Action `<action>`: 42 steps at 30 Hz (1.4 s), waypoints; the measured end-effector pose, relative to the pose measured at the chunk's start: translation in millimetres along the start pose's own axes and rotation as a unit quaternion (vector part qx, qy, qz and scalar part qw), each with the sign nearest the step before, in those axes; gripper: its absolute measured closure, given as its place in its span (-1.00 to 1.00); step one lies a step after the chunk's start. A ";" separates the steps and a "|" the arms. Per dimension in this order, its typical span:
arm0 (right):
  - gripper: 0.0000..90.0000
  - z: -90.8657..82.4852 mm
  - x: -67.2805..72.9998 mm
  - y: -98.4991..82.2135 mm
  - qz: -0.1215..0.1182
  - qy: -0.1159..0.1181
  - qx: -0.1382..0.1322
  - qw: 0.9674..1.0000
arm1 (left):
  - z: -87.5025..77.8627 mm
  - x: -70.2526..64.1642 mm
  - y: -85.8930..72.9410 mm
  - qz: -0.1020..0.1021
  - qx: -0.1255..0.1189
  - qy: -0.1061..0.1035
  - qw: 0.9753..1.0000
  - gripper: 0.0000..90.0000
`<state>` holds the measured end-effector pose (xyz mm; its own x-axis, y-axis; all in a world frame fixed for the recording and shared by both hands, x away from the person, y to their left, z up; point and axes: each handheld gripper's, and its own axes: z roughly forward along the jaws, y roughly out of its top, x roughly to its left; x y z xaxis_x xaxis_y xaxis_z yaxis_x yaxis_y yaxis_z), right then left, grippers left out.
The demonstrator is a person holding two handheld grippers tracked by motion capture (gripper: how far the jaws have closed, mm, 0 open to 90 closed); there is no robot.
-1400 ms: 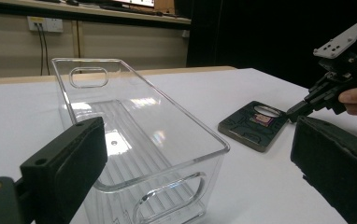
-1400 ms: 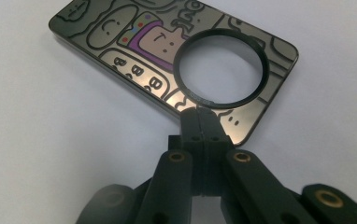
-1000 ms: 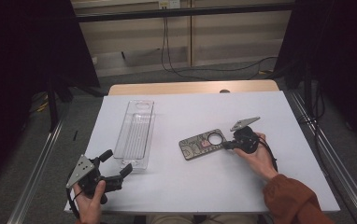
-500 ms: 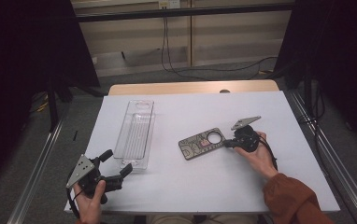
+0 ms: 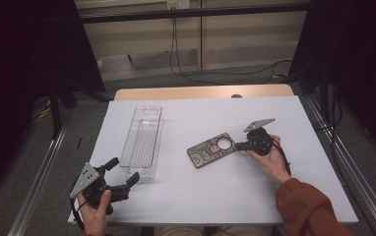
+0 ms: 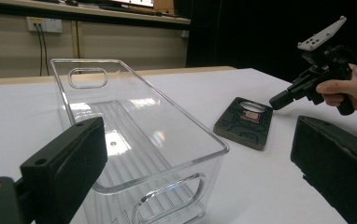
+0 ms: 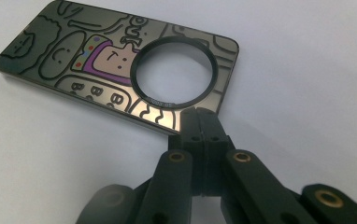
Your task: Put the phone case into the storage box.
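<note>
My right gripper (image 5: 239,145): jaws pressed together, tips on near short edge of phone case (image 5: 212,150), nothing pinched. Unchanged against the two earlier looks; case not shifted, so I judge nudge not begun. My left gripper (image 5: 123,173): jaws spread, idle beside clear bin (image 5: 143,140). Case flat mid-table, long axis diagonal, ring end toward right gripper.

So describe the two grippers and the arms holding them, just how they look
Both are black handheld tools with two blocky black jaws. The left gripper and the right gripper each carry a grey three-cornered plate on top. Brass-coloured pins mark the right one's linkage joints. A black cable loops by the right hand, whose arm wears a rust-orange sleeve.
</note>
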<state>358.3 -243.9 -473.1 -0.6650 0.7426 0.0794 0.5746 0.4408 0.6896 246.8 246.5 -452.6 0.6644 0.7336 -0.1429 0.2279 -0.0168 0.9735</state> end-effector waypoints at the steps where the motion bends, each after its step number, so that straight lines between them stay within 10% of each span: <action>1: 1.00 0.3 0.4 0.3 0.004 -0.006 0.002 1.000 | 0.4 0.4 -0.2 -0.002 -0.002 0.004 1.000 -0.91; 42: 1.00 25.0 -10.6 26.6 0.014 -0.014 0.000 1.000 | -0.4 1.4 -0.2 -0.002 -0.004 0.003 1.000 -0.91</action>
<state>392.5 -227.5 -473.6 -0.6353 0.7682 0.0793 0.5934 0.4199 0.6867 247.4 247.7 -452.9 0.6598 0.7370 -0.1465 0.2250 -0.0077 0.9743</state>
